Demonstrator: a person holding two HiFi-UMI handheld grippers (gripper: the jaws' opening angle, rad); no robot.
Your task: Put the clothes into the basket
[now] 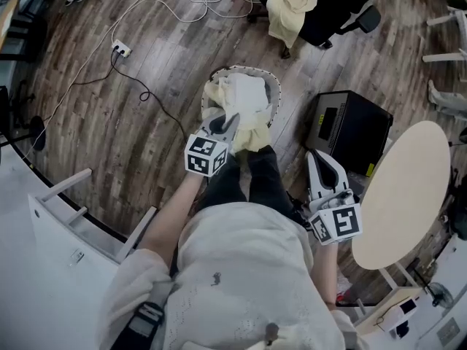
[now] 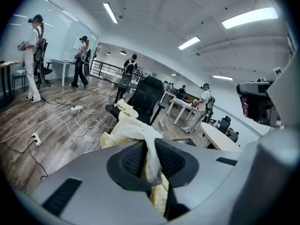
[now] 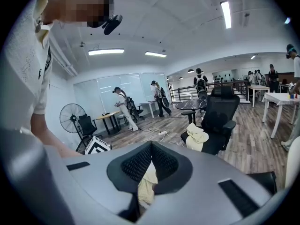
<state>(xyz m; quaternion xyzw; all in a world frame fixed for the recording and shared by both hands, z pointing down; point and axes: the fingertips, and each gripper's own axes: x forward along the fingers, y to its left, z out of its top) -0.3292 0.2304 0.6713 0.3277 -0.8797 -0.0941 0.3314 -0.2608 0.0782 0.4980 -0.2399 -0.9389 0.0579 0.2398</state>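
A round wire basket [image 1: 273,87] stands on the wooden floor ahead of my legs, with white and pale yellow clothes [image 1: 245,93] piled in it. My left gripper [image 1: 225,122] hangs low over the basket's near edge, shut on a pale yellow garment [image 2: 136,130] that bunches between the pads and drapes down toward the pile. My right gripper [image 1: 316,156] is off to the right of the basket, above the floor, with its jaws shut [image 3: 151,149] and nothing in them. Another pale yellow garment [image 1: 290,6] lies over a black office chair [image 1: 332,13] beyond the basket.
A black box [image 1: 349,130] sits on the floor right of the basket. A round beige table [image 1: 405,195] is at the right, a white desk [image 1: 44,268] at the left. A power strip [image 1: 121,48] and cables cross the floor. Several people stand in the far room.
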